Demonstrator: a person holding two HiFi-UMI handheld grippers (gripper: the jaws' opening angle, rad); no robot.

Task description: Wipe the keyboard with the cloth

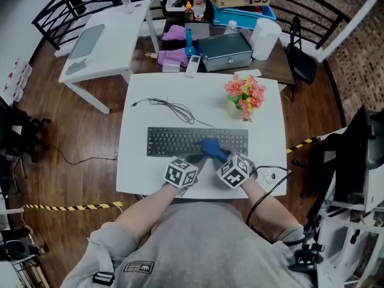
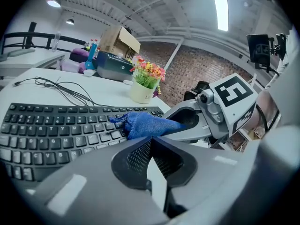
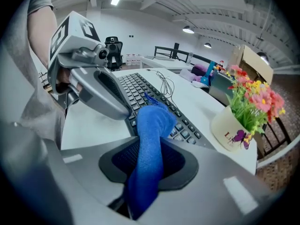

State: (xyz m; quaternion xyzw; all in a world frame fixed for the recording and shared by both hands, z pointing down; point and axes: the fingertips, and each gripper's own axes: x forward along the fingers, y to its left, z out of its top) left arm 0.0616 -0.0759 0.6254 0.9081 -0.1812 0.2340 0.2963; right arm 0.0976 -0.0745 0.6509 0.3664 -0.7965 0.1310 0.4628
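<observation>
Evidently wiping is under way: the right claw [image 3: 149,139] is clamping the blue cloth [image 3: 157,118], whose free end is lying on the keyboard [image 1: 171,141], right of middle. Next, a sweep along the key rows is probably called for. The left claw [image 2: 151,142], jaws together and empty, is hovering beside it. Only the head view is showing the whole keyboard on the table [image 1: 135,161].

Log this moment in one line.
right gripper: shut on blue cloth | blue cloth: on keyboard keys | left gripper: shut, empty

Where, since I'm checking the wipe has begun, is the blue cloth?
Head view: the blue cloth lies on the keyboard's right-centre keys, clamped in the right tongs.
</observation>
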